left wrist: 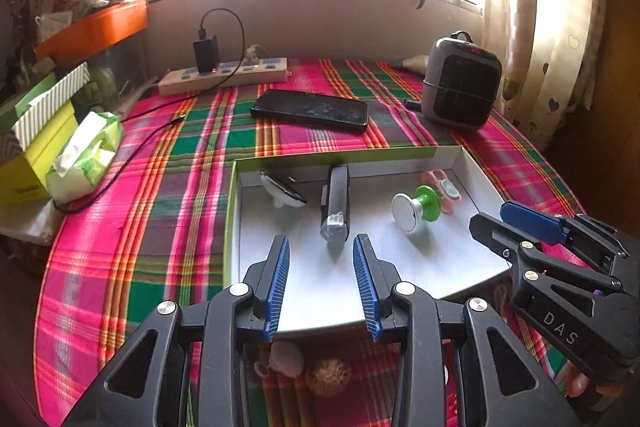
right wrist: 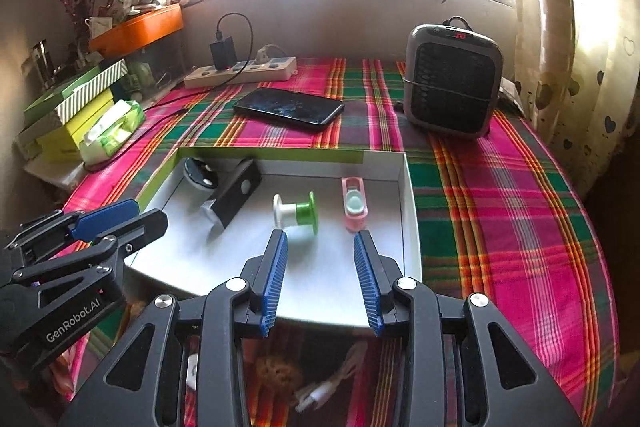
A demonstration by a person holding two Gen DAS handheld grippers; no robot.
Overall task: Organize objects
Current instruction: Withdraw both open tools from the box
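A shallow white box with a green rim lies on the plaid cloth. In it are a black and silver oblong device, a white and green spool, a pink item and a round black and white item. My left gripper is open and empty over the box's near part. My right gripper is open and empty beside it, also over the box.
A black phone, a power strip with a charger and a grey heater stand behind the box. Stacked boxes and a tissue pack are at the left. A shell and a brown ball lie under the left gripper.
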